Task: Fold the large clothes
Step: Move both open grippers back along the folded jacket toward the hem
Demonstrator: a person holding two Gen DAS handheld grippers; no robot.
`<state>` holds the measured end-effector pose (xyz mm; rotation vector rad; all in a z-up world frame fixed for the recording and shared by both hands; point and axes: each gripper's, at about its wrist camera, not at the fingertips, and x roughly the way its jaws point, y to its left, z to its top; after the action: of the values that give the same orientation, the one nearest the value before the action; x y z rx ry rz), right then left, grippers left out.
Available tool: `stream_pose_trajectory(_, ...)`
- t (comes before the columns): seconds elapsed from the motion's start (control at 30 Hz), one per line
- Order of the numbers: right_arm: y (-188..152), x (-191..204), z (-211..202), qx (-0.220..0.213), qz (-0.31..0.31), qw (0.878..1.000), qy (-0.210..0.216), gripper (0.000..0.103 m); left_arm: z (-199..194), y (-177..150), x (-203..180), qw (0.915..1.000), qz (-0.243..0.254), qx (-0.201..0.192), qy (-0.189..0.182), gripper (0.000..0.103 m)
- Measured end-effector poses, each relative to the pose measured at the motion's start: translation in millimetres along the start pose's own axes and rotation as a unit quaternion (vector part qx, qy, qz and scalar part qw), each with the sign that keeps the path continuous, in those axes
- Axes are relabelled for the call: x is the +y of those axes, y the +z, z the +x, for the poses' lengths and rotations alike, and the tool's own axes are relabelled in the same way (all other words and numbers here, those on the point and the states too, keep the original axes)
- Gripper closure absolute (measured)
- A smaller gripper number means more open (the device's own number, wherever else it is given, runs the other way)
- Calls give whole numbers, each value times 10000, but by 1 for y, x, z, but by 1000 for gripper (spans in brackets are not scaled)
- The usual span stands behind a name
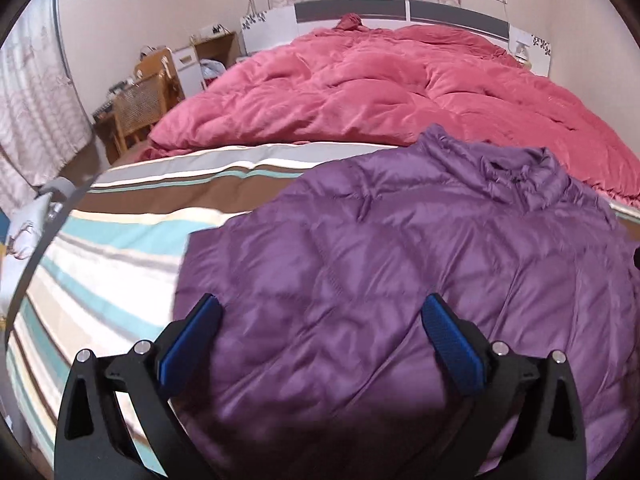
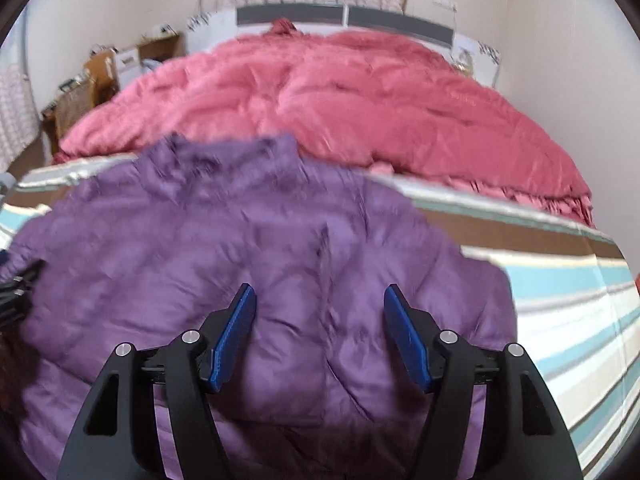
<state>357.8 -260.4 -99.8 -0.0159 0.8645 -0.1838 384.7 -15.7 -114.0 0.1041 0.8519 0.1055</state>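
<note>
I see the jacket (image 1: 400, 264), a purple quilted one, lying spread flat on the bed (image 1: 120, 248), on its striped sheet. Its collar (image 1: 516, 168) points toward 12 o'clock, touching the edge of the pink duvet (image 1: 360, 92) that covers the far half of the bed.

My left gripper (image 1: 320, 330) is spread wide, with nothing between its blue pads (image 1: 188, 340). It hangs over the jacket's left part; the left pad sits over the jacket's edge at about 8 o'clock, where purple meets the stripes. I cannot tell whether the pads touch the fabric.

My right gripper (image 2: 320, 332) is also spread, empty, above the jacket (image 2: 240, 248) near its right side. In this view, which is blurred, the jacket's right edge runs at 3 o'clock against the sheet (image 2: 580, 300), and the duvet (image 2: 340, 100) fills the top. A dark bit of the other gripper shows at 9 o'clock.

Beyond the duvet stands the headboard (image 1: 400, 10), and at 10 o'clock a wooden chair (image 1: 140, 108) sits beside the bed.
</note>
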Motion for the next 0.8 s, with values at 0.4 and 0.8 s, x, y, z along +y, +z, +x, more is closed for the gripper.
stream_pose_trajectory(0.4, -13, -12, -4, 61, 218, 9997, -66, 32, 22, -14, 19, 9990, -86, 402, -166, 2)
stream_pose_trajectory(0.8, -73, -41, -109, -22, -42, 9981, 612, 32, -44, -81, 56, 9921, -336, 728, -964, 2)
